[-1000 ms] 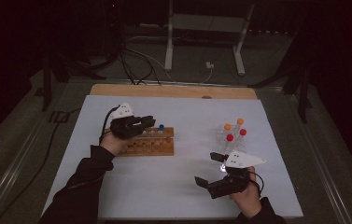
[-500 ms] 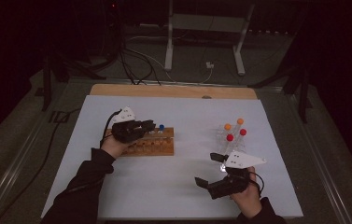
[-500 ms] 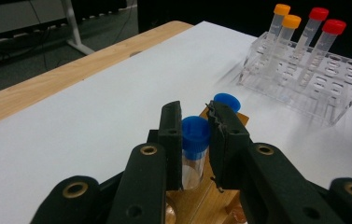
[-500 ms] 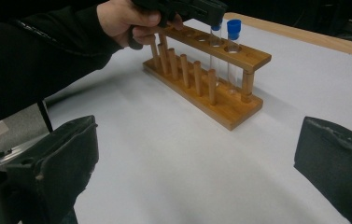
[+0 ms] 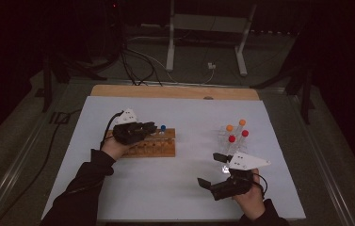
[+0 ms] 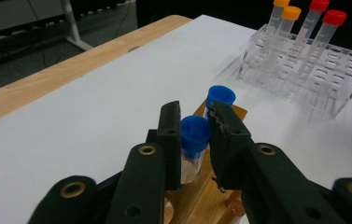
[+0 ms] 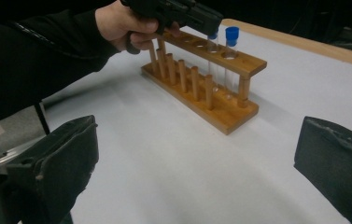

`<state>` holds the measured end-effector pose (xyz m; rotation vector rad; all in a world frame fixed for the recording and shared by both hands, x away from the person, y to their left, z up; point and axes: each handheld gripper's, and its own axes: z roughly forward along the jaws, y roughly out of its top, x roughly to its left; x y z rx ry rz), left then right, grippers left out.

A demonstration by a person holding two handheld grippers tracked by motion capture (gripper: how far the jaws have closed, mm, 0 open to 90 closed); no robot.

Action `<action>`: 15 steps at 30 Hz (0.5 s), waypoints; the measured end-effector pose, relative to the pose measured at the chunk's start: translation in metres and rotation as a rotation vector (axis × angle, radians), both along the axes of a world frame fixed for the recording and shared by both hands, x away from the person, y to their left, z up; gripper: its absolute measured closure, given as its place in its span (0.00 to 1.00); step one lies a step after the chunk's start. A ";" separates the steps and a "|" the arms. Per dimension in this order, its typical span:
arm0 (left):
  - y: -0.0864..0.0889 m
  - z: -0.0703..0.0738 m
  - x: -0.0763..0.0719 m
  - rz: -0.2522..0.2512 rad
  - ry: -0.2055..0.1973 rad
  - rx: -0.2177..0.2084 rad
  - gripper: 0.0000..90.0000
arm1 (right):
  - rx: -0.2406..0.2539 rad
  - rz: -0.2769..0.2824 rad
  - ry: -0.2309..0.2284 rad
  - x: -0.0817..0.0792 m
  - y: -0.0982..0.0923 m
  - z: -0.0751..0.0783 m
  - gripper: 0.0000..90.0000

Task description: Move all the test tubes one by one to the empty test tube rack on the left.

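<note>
Left tongs (image 6: 196, 135) clamped on a blue-capped tube (image 6: 195, 136); the black jaws press the cap from both sides, and the clear tube body hangs below them into the wooden rack (image 5: 154, 146). In the right gripper view the same tube stands upright in a hole of the rack's top board, with the left tongs (image 7: 209, 25) on its cap from above. A second blue-capped tube (image 6: 220, 97) stands just beyond the left tongs, in the next hole toward the rack's end, close beside the held tube; whether the two caps touch cannot be told. The left hand (image 5: 114, 146) holds its gripper over the near end of the rack. Beyond the left tongs and to their right, well apart, a clear plastic rack (image 6: 304, 74) carries four upright tubes: two orange-capped (image 6: 285, 14) and two red-capped (image 6: 327, 18). Right tongs (image 5: 211, 170) stand wide apart with nothing between them; in their own view bare bench (image 7: 173, 177) lies between the two jaws, and the wooden rack sits ahead of them, well apart. In the high view the clear rack lies just beyond the right tongs. The right hand (image 5: 248, 200) holds its gripper low over the white bench near its front edge.
</note>
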<state>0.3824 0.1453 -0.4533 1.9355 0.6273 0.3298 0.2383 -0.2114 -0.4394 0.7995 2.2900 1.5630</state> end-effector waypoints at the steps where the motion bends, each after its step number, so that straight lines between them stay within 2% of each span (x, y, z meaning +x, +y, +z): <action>1: 0.001 0.001 0.000 0.001 0.004 -0.008 0.82 | -0.001 -0.001 -0.013 0.000 -0.001 0.001 0.00; 3: 0.003 0.004 -0.001 0.001 0.008 -0.023 0.70 | 0.000 -0.009 -0.057 0.000 -0.004 0.005 0.00; 6: 0.008 0.013 -0.006 0.004 -0.006 -0.043 0.52 | 0.029 -0.031 -0.105 0.002 -0.015 0.014 0.00; 8: 0.011 0.019 -0.011 -0.003 -0.008 -0.057 0.37 | 0.022 -0.064 -0.123 0.004 -0.023 0.021 0.00; 11: 0.017 0.028 -0.021 -0.025 -0.011 -0.080 0.18 | 0.018 -0.129 -0.149 0.007 -0.037 0.030 0.06; 15: 0.025 0.034 -0.037 -0.058 -0.007 -0.095 0.03 | 0.016 -0.219 -0.134 0.013 -0.056 0.035 0.06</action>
